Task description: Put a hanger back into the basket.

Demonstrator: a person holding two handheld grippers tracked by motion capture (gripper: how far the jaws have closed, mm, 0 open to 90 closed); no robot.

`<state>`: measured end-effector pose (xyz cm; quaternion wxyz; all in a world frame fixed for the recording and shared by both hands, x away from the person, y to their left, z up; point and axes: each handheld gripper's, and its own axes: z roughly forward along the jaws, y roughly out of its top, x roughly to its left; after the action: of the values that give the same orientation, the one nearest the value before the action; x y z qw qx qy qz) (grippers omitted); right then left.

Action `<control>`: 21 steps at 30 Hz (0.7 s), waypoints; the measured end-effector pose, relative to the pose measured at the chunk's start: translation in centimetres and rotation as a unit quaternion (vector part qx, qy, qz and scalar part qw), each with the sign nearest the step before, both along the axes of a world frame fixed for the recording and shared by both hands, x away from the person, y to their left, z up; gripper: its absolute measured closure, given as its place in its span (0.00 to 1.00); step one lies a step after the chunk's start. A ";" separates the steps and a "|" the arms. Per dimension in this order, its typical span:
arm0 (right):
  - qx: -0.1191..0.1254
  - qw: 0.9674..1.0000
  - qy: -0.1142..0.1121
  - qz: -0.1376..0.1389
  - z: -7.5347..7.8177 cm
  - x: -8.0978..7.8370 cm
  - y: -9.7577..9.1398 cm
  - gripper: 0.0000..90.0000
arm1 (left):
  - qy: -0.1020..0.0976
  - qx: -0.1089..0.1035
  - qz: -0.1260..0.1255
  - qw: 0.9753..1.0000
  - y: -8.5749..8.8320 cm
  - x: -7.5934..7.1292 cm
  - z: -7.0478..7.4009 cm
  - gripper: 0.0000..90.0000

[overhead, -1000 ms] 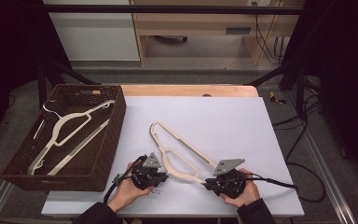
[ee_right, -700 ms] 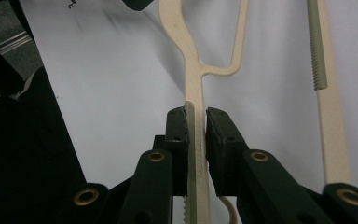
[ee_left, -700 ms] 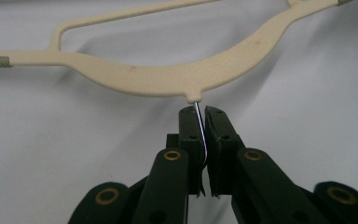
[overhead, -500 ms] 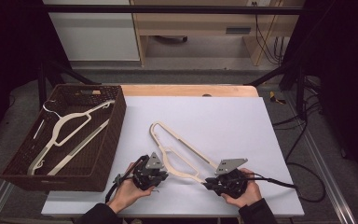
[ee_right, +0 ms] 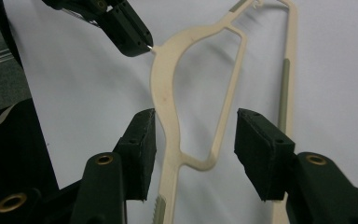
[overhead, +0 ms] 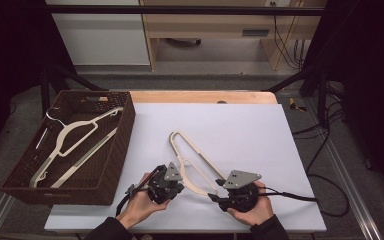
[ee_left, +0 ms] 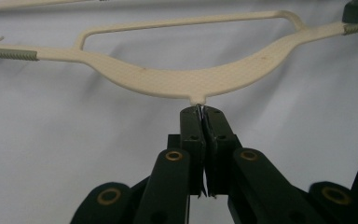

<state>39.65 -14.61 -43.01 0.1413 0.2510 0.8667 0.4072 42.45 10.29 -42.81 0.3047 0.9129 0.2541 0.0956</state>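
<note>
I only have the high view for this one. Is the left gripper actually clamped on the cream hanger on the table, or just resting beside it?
Observer: Clamped. In the left gripper view, the left gripper is shut on the thin metal hook, right where it leaves the neck of the hanger.
Operator: And the right one, gripping too?
Observer: No. In the right gripper view, the right gripper is open. Its jaws have just been opening, and the hanger's shoulder runs between the pads without being pressed.
</note>
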 end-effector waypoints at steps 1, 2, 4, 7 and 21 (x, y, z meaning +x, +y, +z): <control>0.001 1.000 0.000 0.002 -0.1 0.0 0.2 0.54 | -0.001 0.001 0.000 1.000 0.0 0.0 0.1 0.98; 0.001 1.000 0.000 0.002 -0.2 0.0 0.5 0.53 | 0.002 -0.002 0.001 1.000 -0.1 0.0 0.2 0.98; 0.007 1.000 0.001 0.002 -0.5 0.1 0.8 0.53 | 0.002 -0.002 0.001 1.000 0.0 0.0 0.4 0.97; 0.001 1.000 0.005 -0.003 -1.1 0.3 1.2 0.53 | -0.001 -0.013 0.009 1.000 0.1 0.1 1.1 0.98; -0.060 0.998 -0.017 0.002 -2.4 0.7 3.1 0.78 | 0.016 -0.025 0.016 0.999 0.1 -0.1 1.0 0.97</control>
<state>40.32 -11.52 -45.45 0.1697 0.2330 0.8877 0.3589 42.38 10.38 -41.84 0.3214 0.9024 0.2756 0.0795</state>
